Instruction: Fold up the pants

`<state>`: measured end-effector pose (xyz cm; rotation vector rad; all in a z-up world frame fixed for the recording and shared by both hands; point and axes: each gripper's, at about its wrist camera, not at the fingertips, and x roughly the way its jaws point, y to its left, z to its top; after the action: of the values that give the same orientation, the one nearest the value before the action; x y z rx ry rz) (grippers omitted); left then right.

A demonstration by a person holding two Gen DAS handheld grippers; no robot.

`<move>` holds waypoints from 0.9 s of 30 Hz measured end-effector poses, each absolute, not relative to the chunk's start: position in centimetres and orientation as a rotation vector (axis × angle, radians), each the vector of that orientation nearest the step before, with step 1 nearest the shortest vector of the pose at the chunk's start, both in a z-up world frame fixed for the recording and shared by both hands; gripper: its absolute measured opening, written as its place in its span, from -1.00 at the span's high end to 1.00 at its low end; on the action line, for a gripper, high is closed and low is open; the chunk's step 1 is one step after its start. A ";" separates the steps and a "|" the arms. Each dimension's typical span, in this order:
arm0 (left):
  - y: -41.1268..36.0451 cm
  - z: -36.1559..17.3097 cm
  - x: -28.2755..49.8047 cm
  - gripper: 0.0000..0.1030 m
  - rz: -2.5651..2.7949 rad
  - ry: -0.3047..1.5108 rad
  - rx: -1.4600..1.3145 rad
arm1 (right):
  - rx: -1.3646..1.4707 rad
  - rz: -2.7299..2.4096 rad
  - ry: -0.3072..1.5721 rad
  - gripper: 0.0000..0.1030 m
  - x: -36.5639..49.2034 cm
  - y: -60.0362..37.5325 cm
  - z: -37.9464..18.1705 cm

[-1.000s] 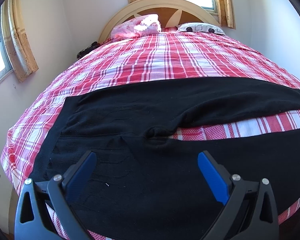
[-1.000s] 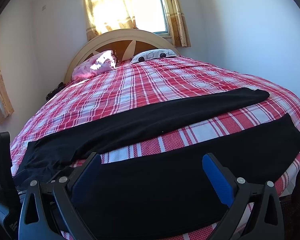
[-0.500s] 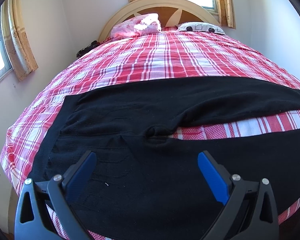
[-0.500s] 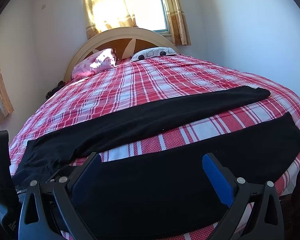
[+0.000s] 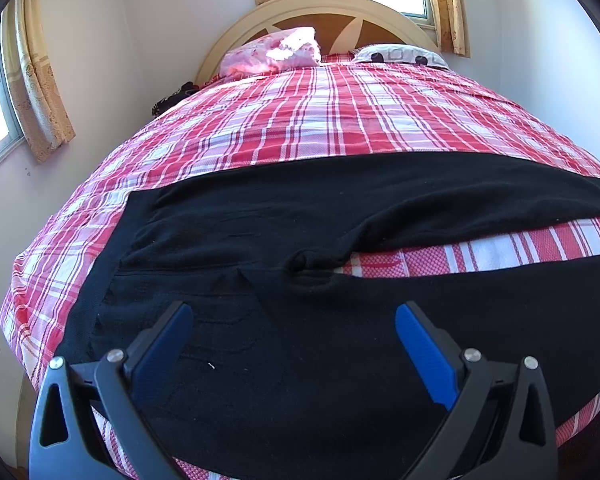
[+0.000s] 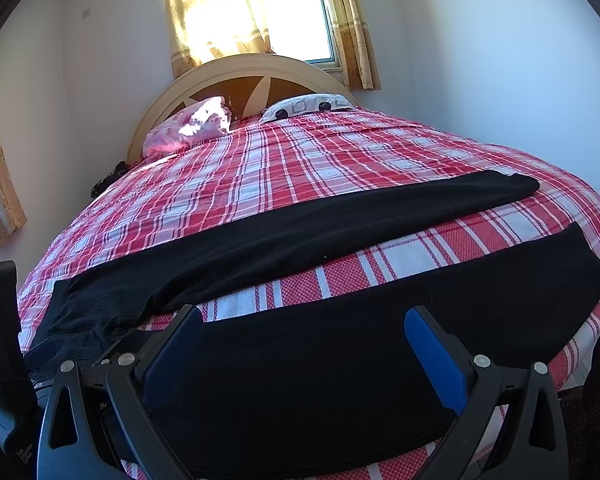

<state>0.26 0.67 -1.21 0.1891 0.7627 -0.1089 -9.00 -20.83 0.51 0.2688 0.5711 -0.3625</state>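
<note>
Left wrist view: pants (image 5: 300,208) flat on bed (image 5: 340,120), unfolded. Both hand-held grippers (image 5: 294,318) (image 6: 304,322) spread apart, probably hovering. Next: grab near leg, fold onto far leg.

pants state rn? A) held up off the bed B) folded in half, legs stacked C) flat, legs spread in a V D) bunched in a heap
C: the pants lie flat on the bed, a strip of plaid showing between the two legs; both grippers are open above them.
</note>
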 end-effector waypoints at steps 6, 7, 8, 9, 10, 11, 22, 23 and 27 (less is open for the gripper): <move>0.5 -1.1 0.2 -1.00 -0.109 0.766 0.188 | 0.266 -0.361 0.574 -0.98 -9.0 -20.8 0.5; 0.4 -1.1 0.2 -1.00 -0.110 0.767 0.188 | 0.265 -0.361 0.577 -0.98 -9.0 -20.8 0.4; 0.4 -1.2 0.1 -1.00 -0.111 0.768 0.188 | 0.264 -0.361 0.579 -0.98 -9.0 -20.8 0.4; 0.5 -1.1 0.2 -1.00 -0.111 0.769 0.187 | 0.263 -0.362 0.582 -0.98 -9.0 -20.8 0.3; 0.5 -1.1 0.2 -1.00 -0.112 0.770 0.186 | 0.262 -0.364 0.585 -0.98 -8.9 -20.8 0.3; 0.4 -1.2 0.1 -1.00 -0.112 0.771 0.187 | 0.260 -0.365 0.588 -0.98 -8.9 -20.8 0.2; 0.4 -1.2 0.1 -1.00 -0.111 0.772 0.185 | 0.257 -0.372 0.591 -0.98 -8.8 -20.5 0.1; 0.4 -1.3 0.1 -1.00 -0.111 0.772 0.185 | 0.256 -0.371 0.592 -0.98 -8.8 -20.4 0.2; 0.5 -1.3 0.1 -1.00 -0.108 0.771 0.189 | 0.256 -0.369 0.596 -0.98 -8.7 -20.5 0.1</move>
<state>0.14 0.46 -1.27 0.1888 0.7715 -0.1082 -8.72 -20.46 0.10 0.2563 0.5962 -0.3689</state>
